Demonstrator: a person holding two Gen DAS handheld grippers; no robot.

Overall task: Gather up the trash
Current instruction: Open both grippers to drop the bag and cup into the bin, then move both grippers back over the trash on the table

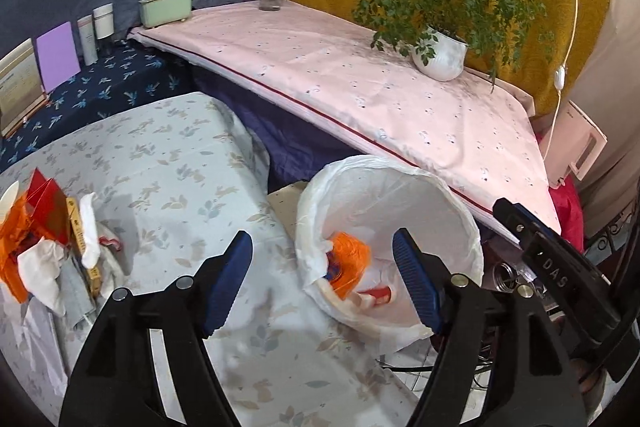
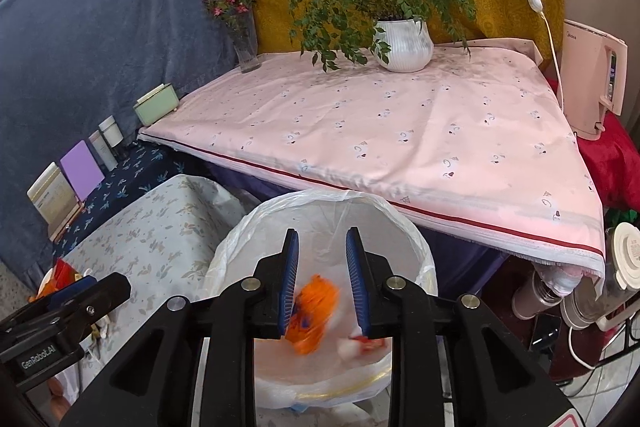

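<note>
A bin lined with a white plastic bag (image 1: 432, 187) (image 2: 240, 247) stands between two tables. An orange wrapper (image 1: 350, 259) (image 2: 316, 311) lies inside it, blurred in the right wrist view, beside a red and white scrap (image 1: 378, 297) (image 2: 360, 343). My right gripper (image 2: 322, 283) hangs open over the bin's mouth, empty; it also shows in the left wrist view (image 1: 552, 259). My left gripper (image 1: 322, 279) is open and empty over the floral table's edge, just left of the bin. A pile of trash (image 1: 52, 255), orange wrappers, tissues and a small box, lies on the floral table at far left.
The floral-cloth table (image 1: 160, 163) is low and left. A pink-cloth table (image 2: 400, 131) behind the bin holds a potted plant (image 2: 404, 43), a flower vase (image 2: 244, 47) and a green box (image 2: 156, 105). A kettle (image 2: 592, 75) and jars (image 2: 624, 259) stand at right.
</note>
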